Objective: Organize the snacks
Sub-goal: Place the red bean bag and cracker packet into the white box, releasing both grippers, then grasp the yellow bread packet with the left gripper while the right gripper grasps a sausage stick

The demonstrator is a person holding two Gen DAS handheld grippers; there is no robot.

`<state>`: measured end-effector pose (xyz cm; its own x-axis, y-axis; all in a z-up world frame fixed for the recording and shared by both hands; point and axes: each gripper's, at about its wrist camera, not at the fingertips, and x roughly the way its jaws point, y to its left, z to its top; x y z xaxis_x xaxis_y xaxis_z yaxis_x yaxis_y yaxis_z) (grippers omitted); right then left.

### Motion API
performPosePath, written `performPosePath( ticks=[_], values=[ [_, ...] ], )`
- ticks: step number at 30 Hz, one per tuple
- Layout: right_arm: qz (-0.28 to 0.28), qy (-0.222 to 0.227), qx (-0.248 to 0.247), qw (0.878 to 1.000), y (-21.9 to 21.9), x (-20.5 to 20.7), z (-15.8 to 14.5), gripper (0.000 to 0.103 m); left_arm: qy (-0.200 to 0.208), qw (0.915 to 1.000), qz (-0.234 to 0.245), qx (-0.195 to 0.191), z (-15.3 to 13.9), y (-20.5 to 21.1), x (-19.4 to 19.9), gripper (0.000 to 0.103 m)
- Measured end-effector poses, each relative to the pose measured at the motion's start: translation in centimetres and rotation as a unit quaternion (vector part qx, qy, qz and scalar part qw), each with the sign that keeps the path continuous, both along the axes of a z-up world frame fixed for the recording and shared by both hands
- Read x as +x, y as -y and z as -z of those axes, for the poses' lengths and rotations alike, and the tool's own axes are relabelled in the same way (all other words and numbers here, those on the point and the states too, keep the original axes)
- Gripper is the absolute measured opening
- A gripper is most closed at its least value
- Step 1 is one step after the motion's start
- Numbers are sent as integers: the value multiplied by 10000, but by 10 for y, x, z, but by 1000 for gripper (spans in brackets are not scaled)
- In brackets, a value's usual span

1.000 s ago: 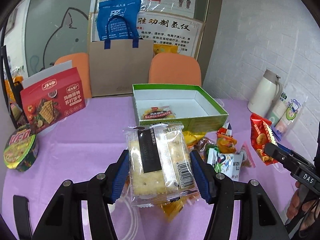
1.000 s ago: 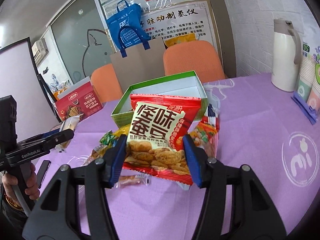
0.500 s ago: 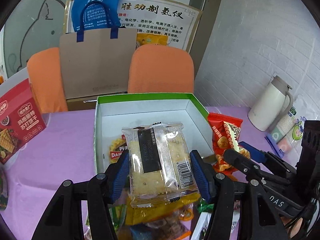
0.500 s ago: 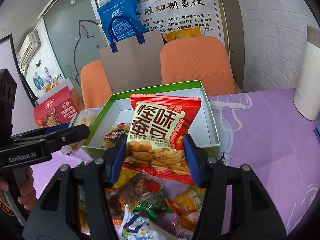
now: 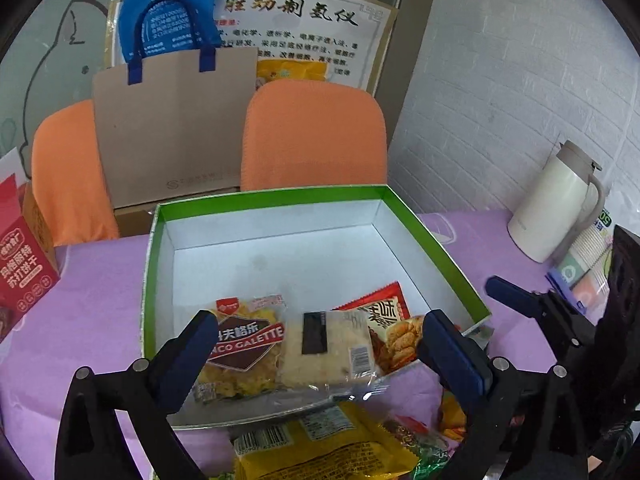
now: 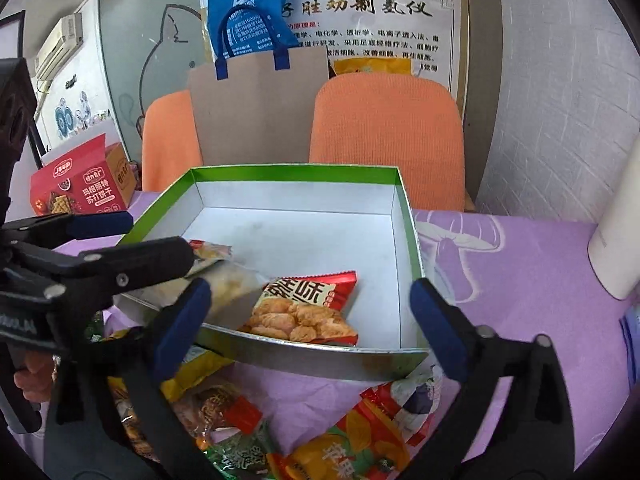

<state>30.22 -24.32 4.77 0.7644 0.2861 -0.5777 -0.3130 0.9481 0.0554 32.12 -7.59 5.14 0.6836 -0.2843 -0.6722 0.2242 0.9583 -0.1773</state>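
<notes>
In the left wrist view the left gripper (image 5: 320, 344) hangs over the near end of the green-rimmed box (image 5: 434, 236), its blue-padded fingers (image 5: 196, 344) spread wide with nothing between them. Below, on the white floor of the box, three snacks lie side by side along the near wall: a galette packet (image 5: 240, 352) at the left, a clear-wrapped cracker pack (image 5: 326, 350) in the middle touching it, and a red bean-snack bag (image 5: 390, 328) at the right, partly tucked under the cracker pack's edge. In front of the box, on the purple tablecloth (image 5: 92, 300), sits a yellow packet (image 5: 320, 444) among other loose wrappers. The right gripper (image 5: 520, 300) shows at the right edge, just outside the box wall. A cream thermos (image 5: 556, 204) stands far right, a red biscuit carton (image 5: 24, 264) far left, and orange chairs (image 5: 316, 136) behind the table. In the right wrist view the right gripper (image 6: 310, 320) is likewise splayed apart and empty — the red bean-snack bag (image 6: 308, 308) lies flat in the box (image 6: 412, 232) beyond its tips, near the front wall. The left gripper (image 6: 100, 248) reaches in from the left over the box's corner, covering part of the cracker pack (image 6: 232, 284). Loose snack packets (image 6: 348, 444) crowd the cloth in front of the box.
</notes>
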Motion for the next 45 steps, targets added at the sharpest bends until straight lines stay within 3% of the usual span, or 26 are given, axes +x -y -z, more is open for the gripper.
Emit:
performPosePath(
  ticks=[8,14,23,28,34,41,45],
  values=[
    [98,15,41,9999,10,-24,-12,103,-19,9995,-287,121,-7,-14,-17,103],
    [45,143,324,9994,16,-59,-35,103,385,9978,-365,400,-29,-17,-56,103],
    [-65,204,829,9963,23,-127,-50,103,573,9969,-455,305,-47,-33,-124,103],
    [-67,64,1441,9895,35,-164,-44,103,324,9979,-390,402,-38,-47,-162,103],
    [-15,-25,1409,9900,29,-195,-21,103,155,9963,-587,608,-12,-68,-201,103],
    [-11,-507,1108,9925,18,-209,22,103,-421,9964,-737,-54,22,-98,-211,103],
    [-58,-670,1009,9926,11,-214,36,94,-624,9942,-777,-397,34,-97,-197,100]
  ],
)
